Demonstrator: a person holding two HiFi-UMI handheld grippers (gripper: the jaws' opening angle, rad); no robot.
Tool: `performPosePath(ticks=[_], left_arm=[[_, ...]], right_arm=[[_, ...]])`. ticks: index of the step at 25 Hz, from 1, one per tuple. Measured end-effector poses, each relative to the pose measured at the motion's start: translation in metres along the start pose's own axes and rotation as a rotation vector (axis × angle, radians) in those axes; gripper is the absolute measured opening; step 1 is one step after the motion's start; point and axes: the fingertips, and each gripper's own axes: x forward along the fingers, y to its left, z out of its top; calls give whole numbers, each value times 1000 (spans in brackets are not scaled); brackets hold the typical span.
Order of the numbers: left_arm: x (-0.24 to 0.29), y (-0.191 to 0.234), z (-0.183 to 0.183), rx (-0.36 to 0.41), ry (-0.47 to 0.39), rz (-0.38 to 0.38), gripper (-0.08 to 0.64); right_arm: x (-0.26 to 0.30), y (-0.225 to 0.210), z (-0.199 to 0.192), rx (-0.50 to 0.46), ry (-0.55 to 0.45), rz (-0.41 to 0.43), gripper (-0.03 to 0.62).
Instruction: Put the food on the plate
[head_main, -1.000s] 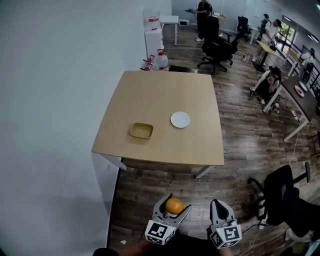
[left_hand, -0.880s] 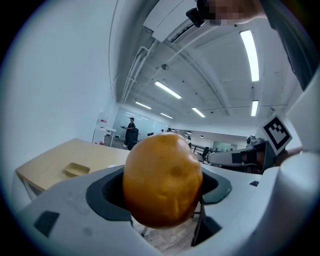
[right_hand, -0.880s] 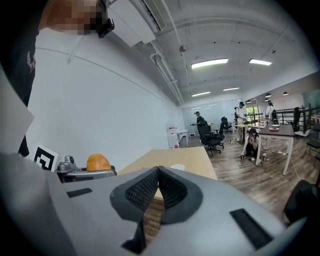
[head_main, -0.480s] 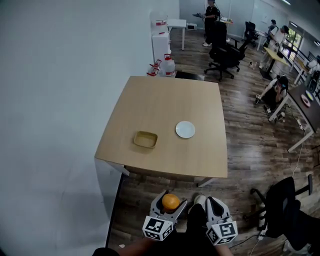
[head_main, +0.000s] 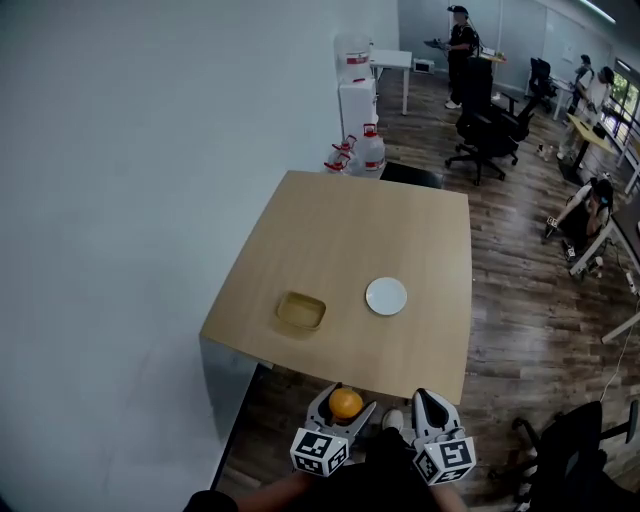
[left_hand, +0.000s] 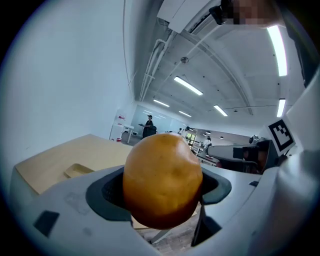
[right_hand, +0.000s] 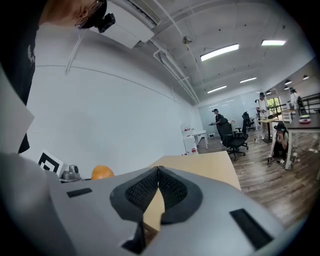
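Note:
An orange (head_main: 346, 403) (left_hand: 162, 180) sits clamped between the jaws of my left gripper (head_main: 343, 406) (left_hand: 160, 192), held in the air just short of the table's near edge. My right gripper (head_main: 429, 408) (right_hand: 158, 187) hangs beside it, shut with nothing between its pads; the orange (right_hand: 102, 172) shows at its left. On the light wooden table (head_main: 340, 240) lie a small white plate (head_main: 386, 296) right of middle and a shallow tan tray (head_main: 301, 311) (left_hand: 79, 170) to its left, both well ahead of the grippers.
A white wall (head_main: 130, 200) runs along the table's left side. Water jugs (head_main: 370, 150) and a white dispenser (head_main: 357, 80) stand behind the table. Black office chairs (head_main: 485, 125) and people are at the far right; another chair (head_main: 590, 460) stands at the near right.
The table with plate and tray has drawn nearer and lower in the head view as I approached. Both grippers keep their hold and position near the bottom edge.

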Motion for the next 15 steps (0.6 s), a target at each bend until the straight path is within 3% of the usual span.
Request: performPosePath(ticks=[6,15], left_arm=[[71,10,0,-7,48,47,333],[183,39,-6,-105,110,78,333]], right_arm=[[33,-73,21,2,-2,-17,60],[89,-107,53,-52,6,95,60]])
